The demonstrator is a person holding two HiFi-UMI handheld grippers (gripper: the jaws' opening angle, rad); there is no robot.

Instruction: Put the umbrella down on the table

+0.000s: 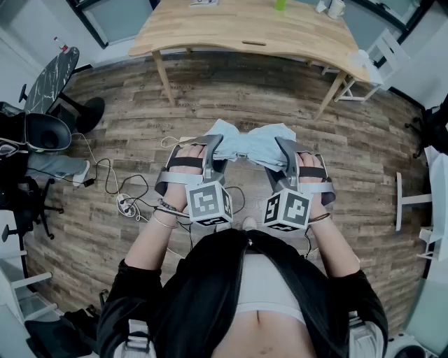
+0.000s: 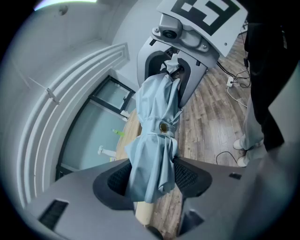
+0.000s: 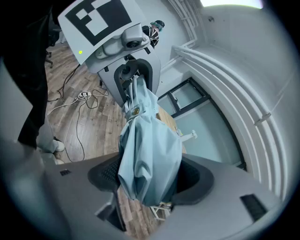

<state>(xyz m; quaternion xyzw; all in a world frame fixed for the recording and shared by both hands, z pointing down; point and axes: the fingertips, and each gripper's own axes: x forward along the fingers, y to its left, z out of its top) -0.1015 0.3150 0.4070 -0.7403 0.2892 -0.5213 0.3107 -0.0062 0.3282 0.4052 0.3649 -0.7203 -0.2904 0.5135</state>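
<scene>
head view looks steeply down on a person standing on a plank floor [image 1: 119,133], arms held forward with one set of tongs in each hand. the left tongs [image 1: 212,145] and the right tongs [image 1: 287,150] sit side by side at about the same height, each with a marker cube [image 1: 208,203] turned up toward the camera. between them hangs the umbrella [image 1: 252,143], folded and pale blue, lying crosswise in the air with one end in each set of tongs. it is over the floor, just in front of the person's body, and well apart from the desk [image 1: 238,31], which stands farther ahead. a white mug [image 1: 336,8] and a small green thing [image 1: 280,4] stand at the desk's far edge. cables [image 1: 105,175] and a power strip [image 1: 126,205] lie on the floor to the person's left.

left gripper view shows the left tongs spread wide yet closed on the umbrella: the bunched fabric fills the gap and presses against both meshed pads [image 2: 187,176]. a strap [image 2: 152,133] with a round snap wraps the folded canopy just past the pads, and the far end runs into the right tongs opposite. right gripper view shows the same at the other end: the right tongs, also wide, clamp a thick bundle of blue cloth between their pads, and the umbrella narrows away toward the left tongs.
</scene>
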